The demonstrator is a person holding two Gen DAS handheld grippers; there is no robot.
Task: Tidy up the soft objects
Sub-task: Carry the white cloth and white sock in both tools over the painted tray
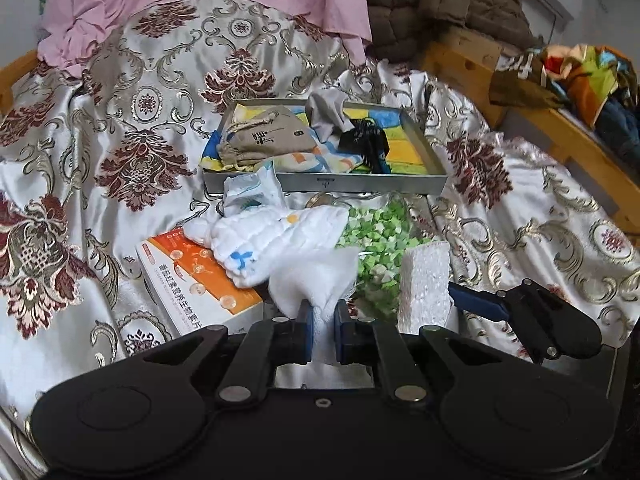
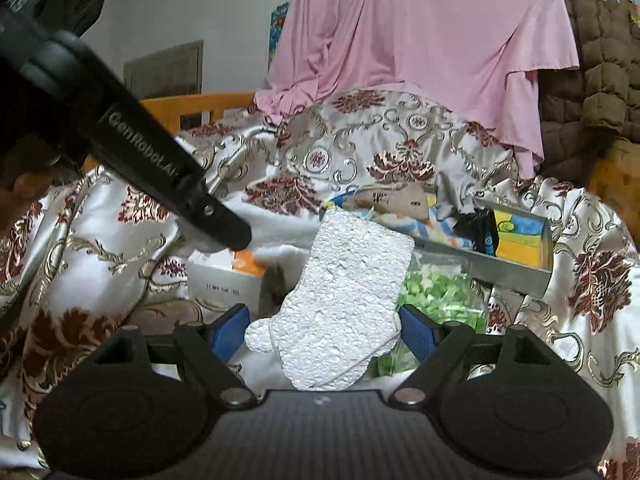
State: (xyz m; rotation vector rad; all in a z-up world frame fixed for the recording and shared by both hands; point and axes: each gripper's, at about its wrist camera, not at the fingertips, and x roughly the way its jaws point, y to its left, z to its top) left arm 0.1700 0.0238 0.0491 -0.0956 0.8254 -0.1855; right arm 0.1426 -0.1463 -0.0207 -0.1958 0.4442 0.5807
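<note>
My left gripper point(image 1: 322, 314) is shut on a plain white cloth point(image 1: 316, 276) and holds it above the bed. My right gripper point(image 2: 324, 326) is shut on a white foam sponge point(image 2: 344, 300), which stands tilted between its blue pads; it also shows in the left wrist view point(image 1: 426, 284). A metal tray point(image 1: 360, 183) ahead holds a beige drawstring pouch point(image 1: 264, 136), a grey cloth point(image 1: 326, 114), a black item point(image 1: 366, 140) and colourful fabric. A white quilted cloth point(image 1: 276, 236) lies in front of the tray, beside a bag of green pieces point(image 1: 380, 236).
An orange and white box point(image 1: 192, 276) lies at the left of the pile. The bed has a patterned satin cover point(image 1: 132, 128). A pink garment point(image 2: 420, 40) and a brown quilted coat point(image 1: 440, 4) hang behind. A wooden bed frame point(image 1: 560, 120) runs along the right.
</note>
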